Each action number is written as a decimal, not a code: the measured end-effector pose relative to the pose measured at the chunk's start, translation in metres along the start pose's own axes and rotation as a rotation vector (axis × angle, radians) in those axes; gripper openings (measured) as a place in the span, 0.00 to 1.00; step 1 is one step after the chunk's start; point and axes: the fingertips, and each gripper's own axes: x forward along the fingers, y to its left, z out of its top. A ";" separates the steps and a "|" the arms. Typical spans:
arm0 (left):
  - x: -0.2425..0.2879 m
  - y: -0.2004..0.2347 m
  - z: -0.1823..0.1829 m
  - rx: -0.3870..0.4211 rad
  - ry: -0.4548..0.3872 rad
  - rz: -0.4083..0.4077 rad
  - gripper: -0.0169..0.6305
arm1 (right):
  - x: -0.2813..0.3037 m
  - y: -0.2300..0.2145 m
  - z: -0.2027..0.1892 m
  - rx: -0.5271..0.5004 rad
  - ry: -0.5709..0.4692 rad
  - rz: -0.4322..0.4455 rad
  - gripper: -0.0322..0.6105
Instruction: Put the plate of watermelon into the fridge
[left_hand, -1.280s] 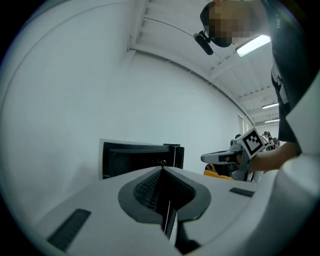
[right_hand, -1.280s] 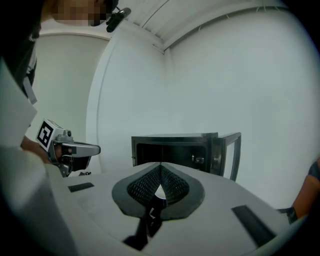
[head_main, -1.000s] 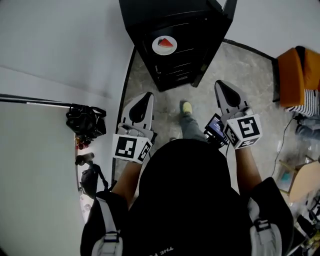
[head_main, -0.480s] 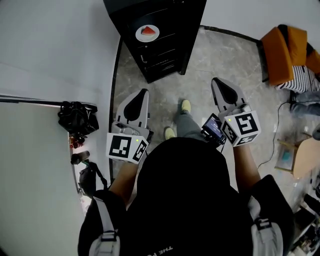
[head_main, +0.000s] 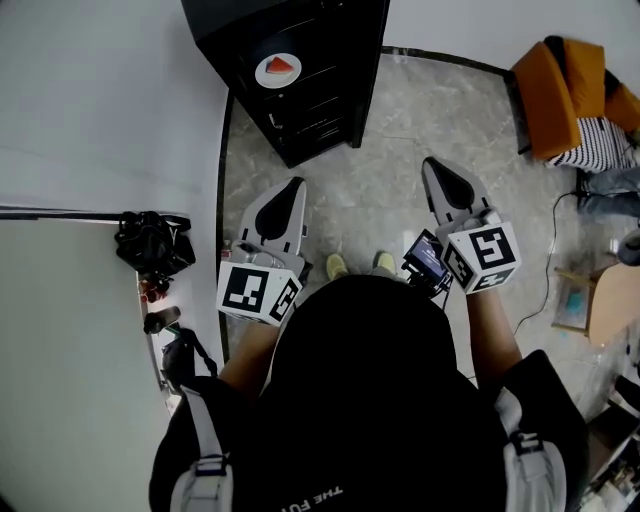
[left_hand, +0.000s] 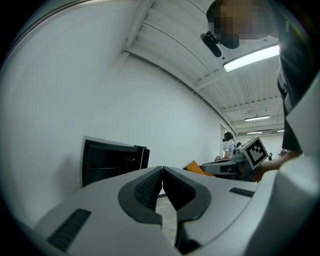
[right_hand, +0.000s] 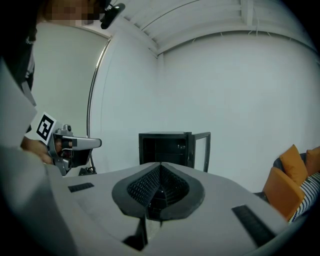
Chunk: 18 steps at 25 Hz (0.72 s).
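A white plate with a red watermelon slice (head_main: 278, 69) lies in the open black fridge (head_main: 318, 110) at the top of the head view; whether it rests on a shelf or on the top I cannot tell. The fridge door (right_hand: 202, 150) stands open to the right. My left gripper (head_main: 293, 186) and right gripper (head_main: 432, 165) hover over the stone floor well short of the fridge, both shut and holding nothing. In the left gripper view the fridge (left_hand: 111, 162) shows small beyond the shut left gripper (left_hand: 161, 169). The right gripper (right_hand: 160, 165) points at the fridge (right_hand: 165, 148); the plate is hidden there.
An orange seat (head_main: 548, 85) with striped cloth (head_main: 603, 145) stands at the right. A black bag (head_main: 152, 245) and small items lie by the white wall at the left. A cable (head_main: 553, 262) runs along the floor. Another person (left_hand: 228, 146) stands far off.
I have moved back from the fridge: it has slid up and left in the head view and looks smaller in both gripper views. Both grippers stay shut.
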 end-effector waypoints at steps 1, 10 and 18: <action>0.002 -0.003 0.001 0.000 -0.002 -0.005 0.05 | -0.003 -0.003 0.001 0.000 -0.004 -0.003 0.07; 0.006 -0.005 -0.007 -0.018 0.002 -0.027 0.05 | -0.005 -0.010 -0.005 0.029 -0.024 -0.044 0.07; 0.014 0.005 -0.008 -0.023 0.006 -0.040 0.05 | 0.002 -0.007 -0.007 0.036 -0.018 -0.061 0.07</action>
